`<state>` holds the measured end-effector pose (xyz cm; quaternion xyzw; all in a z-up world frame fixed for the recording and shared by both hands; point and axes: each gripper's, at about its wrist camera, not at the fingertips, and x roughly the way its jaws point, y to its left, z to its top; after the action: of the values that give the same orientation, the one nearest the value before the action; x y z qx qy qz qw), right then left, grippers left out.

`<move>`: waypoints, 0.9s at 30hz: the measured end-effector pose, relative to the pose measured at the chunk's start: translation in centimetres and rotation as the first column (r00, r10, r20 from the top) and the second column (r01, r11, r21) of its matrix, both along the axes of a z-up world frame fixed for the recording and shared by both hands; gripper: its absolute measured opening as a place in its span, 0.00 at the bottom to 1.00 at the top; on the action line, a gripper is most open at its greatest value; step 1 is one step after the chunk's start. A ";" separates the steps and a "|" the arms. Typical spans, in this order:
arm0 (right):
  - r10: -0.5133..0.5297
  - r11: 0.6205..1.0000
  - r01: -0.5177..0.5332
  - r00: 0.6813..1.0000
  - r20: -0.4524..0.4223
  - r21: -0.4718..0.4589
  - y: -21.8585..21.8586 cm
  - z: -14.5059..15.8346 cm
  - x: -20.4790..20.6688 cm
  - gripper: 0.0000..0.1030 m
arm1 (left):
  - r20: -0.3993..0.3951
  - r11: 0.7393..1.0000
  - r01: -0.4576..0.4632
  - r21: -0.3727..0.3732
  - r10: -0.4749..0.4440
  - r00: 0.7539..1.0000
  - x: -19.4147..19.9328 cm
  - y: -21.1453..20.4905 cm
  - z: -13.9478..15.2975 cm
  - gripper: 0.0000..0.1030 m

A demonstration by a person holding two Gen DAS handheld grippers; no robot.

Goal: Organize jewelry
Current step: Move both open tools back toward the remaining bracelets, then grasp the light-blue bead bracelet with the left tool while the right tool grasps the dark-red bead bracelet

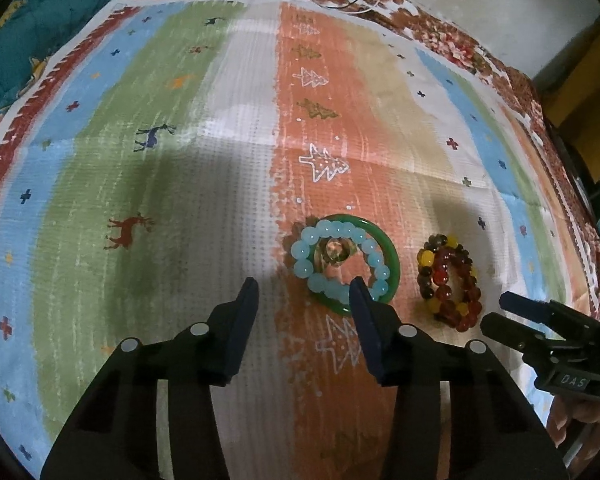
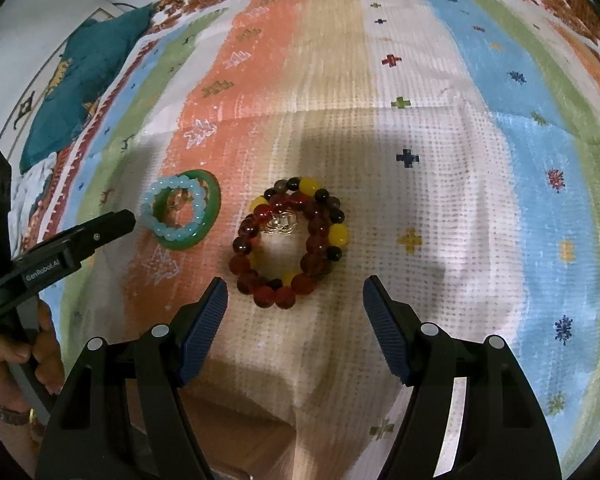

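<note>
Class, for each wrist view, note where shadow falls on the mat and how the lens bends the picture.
Left wrist view: shadow darkens the mat left of the green bangle; stripes bow outward. Right wrist view: shadow surrounds the red and yellow bead bracelets; corners go black.

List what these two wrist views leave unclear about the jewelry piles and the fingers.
- Green bangle: in the left wrist view its near rim is hidden behind a left gripper finger; contact cannot be judged.
- Small pale piece inside the blue bead bracelet: too small and glary to identify.
- Metallic piece on the red and yellow bead bracelets: too small to identify.
- Right gripper: its fingers look short of the beads; height unclear.
</note>
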<state>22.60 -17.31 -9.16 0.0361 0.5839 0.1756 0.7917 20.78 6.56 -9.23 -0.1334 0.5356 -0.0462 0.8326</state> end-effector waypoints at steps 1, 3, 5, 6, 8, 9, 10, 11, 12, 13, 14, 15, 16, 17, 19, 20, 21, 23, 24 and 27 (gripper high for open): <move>-0.002 1.000 0.002 1.000 -0.003 0.001 0.0 -0.1 0.1 0.68 | 0.000 1.000 0.000 -0.001 0.000 1.000 0.1 0.0 -0.1 0.43; -0.006 1.000 0.006 1.000 -0.010 0.003 -0.1 -0.4 0.4 0.68 | -0.002 1.000 0.002 -0.008 -0.002 1.000 0.4 0.1 -0.2 0.42; -0.009 1.000 0.009 1.000 -0.018 0.007 -0.1 -0.7 0.5 0.65 | -0.005 1.000 0.002 -0.009 -0.002 1.000 0.6 0.1 -0.4 0.41; -0.009 1.000 0.010 1.000 -0.022 0.007 -0.1 -0.8 0.6 0.62 | -0.006 1.000 0.002 -0.010 -0.002 1.000 0.7 0.1 -0.5 0.40; -0.006 1.000 0.006 1.000 -0.027 0.003 0.0 -1.0 0.7 0.60 | -0.010 1.000 0.009 -0.017 -0.009 1.000 0.9 0.0 -0.8 0.37; -0.006 1.000 0.006 1.000 -0.029 0.002 0.0 -1.1 0.7 0.59 | -0.013 1.000 0.012 -0.018 -0.012 1.000 1.0 0.0 -0.9 0.37; -0.005 1.000 0.005 0.999 -0.032 0.005 0.0 -1.3 0.8 0.56 | -0.013 1.000 0.012 -0.016 -0.012 1.000 1.1 0.0 -1.0 0.36; -0.005 1.000 0.005 0.999 -0.037 0.006 0.0 -1.4 0.8 0.53 | -0.014 1.000 0.012 -0.017 -0.012 1.000 1.1 0.0 -1.1 0.34; -0.004 1.000 0.005 0.999 -0.046 0.008 0.1 -1.6 0.8 0.49 | -0.018 1.000 0.014 -0.021 -0.014 1.000 1.2 0.1 -1.3 0.29; -0.005 1.000 0.006 0.999 -0.054 0.018 0.0 -1.7 0.9 0.47 | -0.019 1.000 0.013 -0.025 -0.014 1.000 1.2 0.1 -1.3 0.29; -0.007 1.000 0.009 0.998 -0.059 0.027 0.0 -1.7 0.9 0.46 | -0.018 0.999 0.012 -0.031 -0.012 1.000 1.2 0.2 -1.4 0.26; -0.008 0.999 0.010 0.998 -0.064 0.036 0.0 -1.7 0.9 0.43 | -0.018 0.999 0.012 -0.034 -0.012 1.000 1.2 0.2 -1.4 0.25; -0.005 0.999 0.008 0.998 -0.067 0.042 0.0 -1.7 0.9 0.40 | -0.018 0.999 0.014 -0.039 -0.015 1.000 1.2 0.2 -1.4 0.23; -0.001 0.998 0.005 0.997 -0.071 0.055 0.0 -1.7 0.9 0.37 | -0.017 0.999 0.017 -0.040 -0.018 1.000 1.2 0.2 -1.4 0.20; 0.002 0.997 0.005 0.996 -0.084 0.077 0.0 -1.8 0.9 0.31 | -0.013 0.999 0.028 -0.041 -0.028 1.000 1.1 0.0 -1.3 0.17; 0.003 0.997 0.004 0.996 -0.086 0.080 -0.1 -1.8 0.8 0.31 | -0.012 0.999 0.032 -0.039 -0.032 0.999 1.1 -0.2 -1.3 0.15; 0.005 0.997 0.002 0.996 -0.085 0.081 -0.1 -1.9 0.8 0.30 | -0.010 0.999 0.038 -0.039 -0.038 0.999 1.1 -0.3 -1.3 0.14; 0.006 0.996 0.002 0.996 -0.088 0.085 -0.2 -2.0 0.7 0.27 | -0.008 0.998 0.048 -0.033 -0.048 0.999 1.1 -0.6 -1.3 0.12; 0.003 0.997 0.004 0.996 -0.089 0.079 -0.2 -2.1 0.7 0.18 | -0.008 0.998 0.050 -0.032 -0.050 0.999 1.1 -0.6 -1.2 0.10; 0.005 0.998 0.001 0.997 -0.082 0.067 -0.3 -2.0 0.7 0.17 | -0.006 0.998 0.051 -0.032 -0.052 0.999 1.0 -0.7 -0.9 0.05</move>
<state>23.31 -17.64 -11.13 0.0691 0.6100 0.1942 0.7652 21.77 5.91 -10.17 -0.1331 0.5411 -0.0757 0.8269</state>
